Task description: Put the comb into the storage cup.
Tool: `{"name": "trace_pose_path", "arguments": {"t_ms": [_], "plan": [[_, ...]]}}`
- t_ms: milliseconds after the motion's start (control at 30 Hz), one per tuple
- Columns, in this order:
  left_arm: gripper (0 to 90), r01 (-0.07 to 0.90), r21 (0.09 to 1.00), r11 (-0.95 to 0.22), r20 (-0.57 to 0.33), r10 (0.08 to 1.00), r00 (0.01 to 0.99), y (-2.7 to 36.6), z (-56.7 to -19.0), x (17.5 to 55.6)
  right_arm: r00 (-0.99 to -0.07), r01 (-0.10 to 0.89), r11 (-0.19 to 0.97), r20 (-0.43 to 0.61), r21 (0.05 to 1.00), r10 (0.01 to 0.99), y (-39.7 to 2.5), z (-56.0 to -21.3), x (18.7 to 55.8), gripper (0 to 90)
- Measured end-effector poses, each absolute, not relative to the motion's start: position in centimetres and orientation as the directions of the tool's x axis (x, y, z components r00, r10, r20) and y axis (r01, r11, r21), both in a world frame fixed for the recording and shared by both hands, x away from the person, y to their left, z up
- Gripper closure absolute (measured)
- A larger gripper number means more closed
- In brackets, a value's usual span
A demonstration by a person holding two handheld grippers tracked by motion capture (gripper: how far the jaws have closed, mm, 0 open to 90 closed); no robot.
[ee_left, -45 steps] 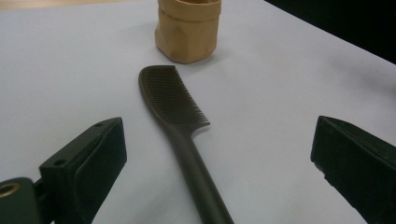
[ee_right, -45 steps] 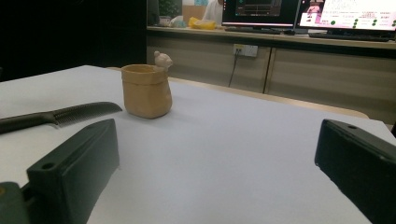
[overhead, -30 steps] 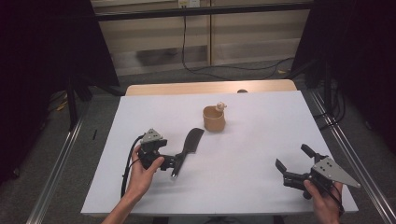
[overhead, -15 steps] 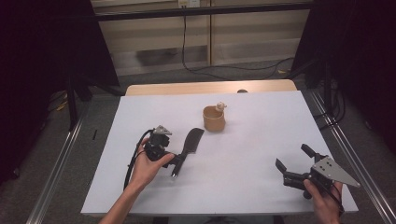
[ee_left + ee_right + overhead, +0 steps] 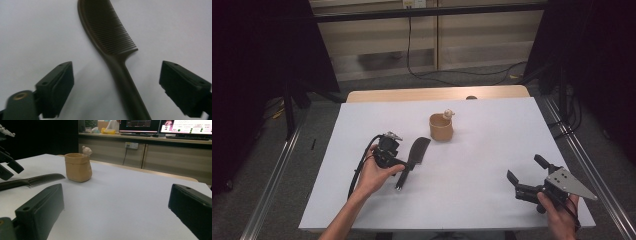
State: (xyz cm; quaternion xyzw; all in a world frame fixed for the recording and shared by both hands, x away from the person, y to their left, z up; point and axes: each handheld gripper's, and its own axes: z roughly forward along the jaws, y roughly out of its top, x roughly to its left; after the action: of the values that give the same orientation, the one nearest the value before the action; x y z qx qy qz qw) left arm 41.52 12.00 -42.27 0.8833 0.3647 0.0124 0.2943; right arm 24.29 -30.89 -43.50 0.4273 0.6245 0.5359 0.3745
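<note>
Dark plastic comb: lies flat on the white table, handle toward the person, just beside the tan cup.
Left gripper: poised over the comb's handle, jaws spread wide to either side, apparently lined up to pinch it.
Right gripper: held at the near right corner, jaws apart and empty, well away, likely waiting.

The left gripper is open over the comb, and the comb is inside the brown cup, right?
Not quite. The left gripper is open over the comb, but the comb lies flat on the white table, apart from the brown cup. The high view shows this.
</note>
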Motion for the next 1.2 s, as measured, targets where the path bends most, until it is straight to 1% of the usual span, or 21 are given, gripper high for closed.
{"name": "trace_pose_path", "arguments": {"t_ms": [33,233,333,400,533,600,633,667,767,833,933,1000,1067,1200], "plan": [[19.2,0.641,0.527,-0.558,-0.190,0.657,0.729,11.9,-42.3,41.5,-0.354,0.130,0.062,-0.012,0.990,0.935,-30.9,-43.5,24.3,0.0],[20.7,0.657,0.499,-0.565,-0.187,0.670,0.718,11.6,-42.7,41.8,-0.357,0.134,0.067,-0.015,0.989,0.934,-30.8,-43.5,24.2,0.0],[27.0,0.665,0.484,-0.569,-0.189,0.674,0.714,11.6,-42.9,41.8,-0.352,0.137,0.066,-0.014,0.988,0.936,-30.9,-43.5,24.3,0.0],[27.8,0.663,0.476,-0.578,-0.191,0.668,0.719,11.5,-43.0,41.7,-0.350,0.140,0.068,-0.015,0.988,0.937,-30.9,-43.6,24.3,0.0],[34.2,0.662,0.468,-0.585,-0.179,0.671,0.719,11.1,-43.0,41.4,-0.354,0.145,0.073,-0.017,0.987,0.935,-30.8,-43.6,24.4,0.0],[33.6,0.662,0.468,-0.585,-0.173,0.674,0.718,11.1,-43.0,41.3,-0.355,0.146,0.073,-0.016,0.987,0.935,-30.8,-43.6,24.4,0.0],[36.2,0.661,0.467,-0.587,-0.167,0.676,0.718,11.1,-42.9,41.3,-0.354,0.147,0.071,-0.015,0.987,0.935,-30.8,-43.6,24.3,0.0],[39.5,0.669,0.470,-0.576,-0.181,0.679,0.712,11.1,-42.9,41.3,-0.356,0.147,0.070,-0.014,0.987,0.934,-30.9,-43.6,24.4,0.0],[44.4,0.678,0.465,-0.569,-0.207,0.675,0.708,11.2,-42.9,41.2,-0.356,0.149,0.068,-0.011,0.987,0.934,-30.8,-43.6,24.4,0.0],[45.2,0.674,0.463,-0.576,-0.199,0.673,0.712,11.1,-42.9,41.1,-0.359,0.150,0.070,-0.011,0.986,0.933,-30.8,-43.6,24.4,0.0],[49.5,0.671,0.460,-0.582,-0.178,0.680,0.711,10.9,-42.9,41.0,-0.359,0.151,0.070,-0.012,0.986,0.933,-30.8,-43.7,24.4,0.0],[50.4,0.677,0.459,-0.575,-0.171,0.690,0.703,10.9,-42.8,40.8,-0.362,0.151,0.067,-0.008,0.986,0.932,-30.8,-43.7,24.4,0.0],[54.0,0.667,0.456,-0.589,-0.153,0.687,0.710,10.9,-42.8,40.8,-0.362,0.151,0.067,-0.008,0.986,0.932,-30.8,-43.7,24.4,0.0],[55.0,0.680,0.455,-0.575,-0.155,0.701,0.696,10.8,-42.8,40.8,-0.360,0.152,0.070,-0.010,0.986,0.933,-30.8,-43.7,24.4,0.0]]}}
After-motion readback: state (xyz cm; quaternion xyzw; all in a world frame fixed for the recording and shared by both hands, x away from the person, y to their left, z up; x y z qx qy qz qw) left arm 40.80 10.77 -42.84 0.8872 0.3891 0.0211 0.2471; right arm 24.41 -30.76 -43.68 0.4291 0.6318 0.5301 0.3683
